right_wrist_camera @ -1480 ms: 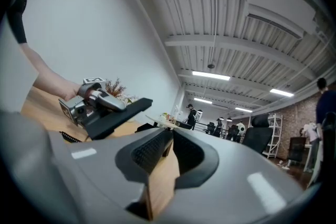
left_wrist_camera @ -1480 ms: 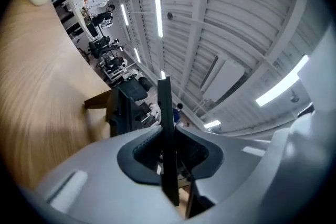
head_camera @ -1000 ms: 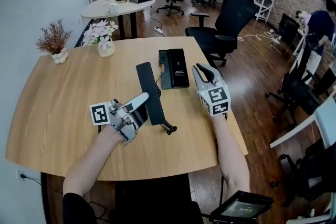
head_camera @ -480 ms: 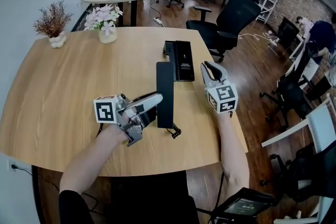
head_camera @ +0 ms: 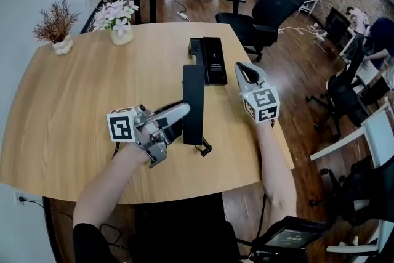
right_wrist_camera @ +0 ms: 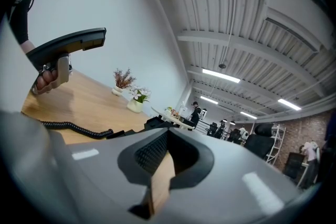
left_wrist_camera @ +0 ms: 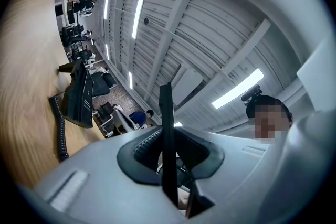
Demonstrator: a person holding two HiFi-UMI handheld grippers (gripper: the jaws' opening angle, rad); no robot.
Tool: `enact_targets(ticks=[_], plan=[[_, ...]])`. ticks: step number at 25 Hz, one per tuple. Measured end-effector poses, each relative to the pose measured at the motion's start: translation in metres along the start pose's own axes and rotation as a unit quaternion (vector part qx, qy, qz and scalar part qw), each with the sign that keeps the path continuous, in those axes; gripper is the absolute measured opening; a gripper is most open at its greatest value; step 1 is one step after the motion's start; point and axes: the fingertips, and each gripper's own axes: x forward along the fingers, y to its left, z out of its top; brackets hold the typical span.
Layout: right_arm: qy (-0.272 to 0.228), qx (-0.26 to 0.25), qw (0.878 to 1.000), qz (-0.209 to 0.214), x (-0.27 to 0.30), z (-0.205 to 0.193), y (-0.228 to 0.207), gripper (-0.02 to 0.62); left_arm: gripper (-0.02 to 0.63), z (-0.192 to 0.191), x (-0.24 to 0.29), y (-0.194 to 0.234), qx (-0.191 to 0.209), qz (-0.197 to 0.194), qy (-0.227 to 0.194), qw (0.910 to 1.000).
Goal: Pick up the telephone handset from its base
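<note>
The black handset (head_camera: 192, 95) is off its base and held over the table, with my left gripper (head_camera: 183, 111) shut on its near part. In the left gripper view it shows edge-on as a thin black blade (left_wrist_camera: 167, 134) between the jaws. The black base (head_camera: 209, 60) lies flat just beyond it, near the table's far edge. A coiled cord (head_camera: 204, 147) hangs from the handset's near end. My right gripper (head_camera: 238, 68) hovers right of the base, jaws together and empty. Its own view shows the lifted handset (right_wrist_camera: 68, 43) at upper left.
The round wooden table (head_camera: 74, 114) carries a vase of pink flowers (head_camera: 116, 20) and a small pot of dry twigs (head_camera: 55, 26) at its far left. A black office chair (head_camera: 271, 15) stands behind the table. People work at desks further back.
The handset has swung from slanting leftward to pointing straight away, parallel with the base. Both grippers have kept nearly the same place, and the grip is unchanged.
</note>
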Motion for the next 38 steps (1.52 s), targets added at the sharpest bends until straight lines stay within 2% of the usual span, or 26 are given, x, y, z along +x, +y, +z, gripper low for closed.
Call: enact_targets(ticks=[8,12,19,38], plan=[[0.001,0.0,1.0,-0.003,0.001,-0.002,-0.004,0.003,0.077,-0.002,0.002,-0.004,-0.002,-0.007,0.003,1.0],[0.0,0.0,1.0,0.003,0.009,0.0,0.0,0.003,0.077,0.0,0.0,-0.009,-0.02,-0.013,-0.011,0.9997],[0.006,0.0,1.0,0.0,0.009,-0.002,0.001,0.003,0.077,-0.004,0.003,-0.003,-0.018,-0.026,-0.001,0.9995],[0.006,0.003,1.0,0.006,0.008,-0.001,0.002,0.003,0.077,-0.007,0.006,-0.003,-0.019,-0.026,0.002,0.9995]])
